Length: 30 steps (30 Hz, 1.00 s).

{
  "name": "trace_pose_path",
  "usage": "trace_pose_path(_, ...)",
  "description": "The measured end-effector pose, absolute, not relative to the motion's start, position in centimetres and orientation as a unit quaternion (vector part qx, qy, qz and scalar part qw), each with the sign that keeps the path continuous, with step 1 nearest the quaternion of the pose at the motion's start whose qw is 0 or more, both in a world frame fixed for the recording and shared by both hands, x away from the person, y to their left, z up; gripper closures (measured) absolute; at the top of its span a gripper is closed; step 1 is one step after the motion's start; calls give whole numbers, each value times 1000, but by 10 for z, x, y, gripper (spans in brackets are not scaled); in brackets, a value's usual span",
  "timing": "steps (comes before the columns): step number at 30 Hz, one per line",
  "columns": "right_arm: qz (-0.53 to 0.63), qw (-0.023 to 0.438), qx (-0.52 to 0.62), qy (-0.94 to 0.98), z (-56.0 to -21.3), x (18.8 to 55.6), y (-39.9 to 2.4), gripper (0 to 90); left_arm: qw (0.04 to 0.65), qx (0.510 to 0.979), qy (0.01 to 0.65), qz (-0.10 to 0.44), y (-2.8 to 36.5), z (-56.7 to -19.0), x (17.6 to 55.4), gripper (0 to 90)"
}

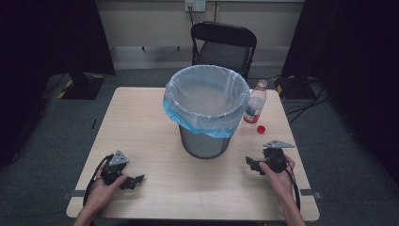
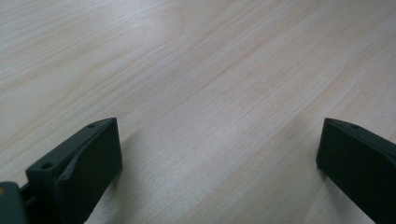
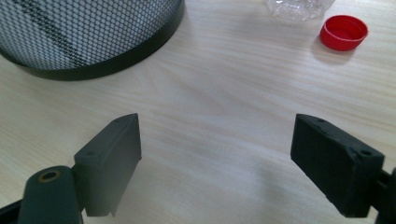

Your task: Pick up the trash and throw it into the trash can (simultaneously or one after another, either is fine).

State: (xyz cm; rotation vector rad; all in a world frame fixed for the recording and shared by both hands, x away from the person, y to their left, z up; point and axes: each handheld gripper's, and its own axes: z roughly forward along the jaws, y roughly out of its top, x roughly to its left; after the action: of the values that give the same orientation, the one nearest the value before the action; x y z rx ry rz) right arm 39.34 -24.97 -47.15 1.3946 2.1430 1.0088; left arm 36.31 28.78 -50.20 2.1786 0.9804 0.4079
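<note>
1. Clear plastic bottle [image 1: 255,104] with a red-and-white label stands upright and uncapped near the desk's far right corner, just beside the right side of the bin. In the right gripper view its base [image 3: 299,8] shows at the top edge.
2. Red round plastic cap [image 1: 261,128] lies on the desk just in front of the bottle, apart from it, open side up as seen in the right gripper view [image 3: 343,31].
3. Black wire-mesh waste bin [image 1: 203,143], lined with a translucent bag that is blue where it folds over the rim [image 1: 197,120], stands at the middle of the desk, toward the far edge. Its mesh wall and black base ring [image 3: 93,42] fill the upper left of the right gripper view.
4. Light wooden desk [image 1: 141,122] carries all of the above.
5. Left gripper [image 1: 135,181], black, two-jawed, is held in the person's left hand [image 1: 101,188] near the desk's near left corner. Its jaws stand wide apart with nothing between them; in its own view [image 2: 219,154] bare wood lies under them.
6. Right gripper [image 1: 251,165] is held in the right hand [image 1: 280,176] near the near right corner, short of the cap. Its jaws stand wide apart and empty [image 3: 217,149], pointing across the desk with the cap and bin base ahead.
7. Both grippers are well apart from the bottle, the cap and the bin.
8. Black folding chair [image 1: 224,44] stands beyond the desk's far edge.
</note>
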Motion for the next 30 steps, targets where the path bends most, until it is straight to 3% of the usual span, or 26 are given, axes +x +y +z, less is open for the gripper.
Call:
trace_pose_path(11, 361, 179, 492, 772, -460, 413, -250, 148, 351, 842, 378, 157, 288, -502, 363, 0)
trace_pose_path(20, 354, 204, 490, 770, -456, 428, -253, 156, 351, 842, 379, 158, 288, -502, 363, 0)
trace_pose_path(30, 354, 201, 491, 770, -447, 454, -257, 161, 351, 842, 379, 157, 288, -502, 363, 0)
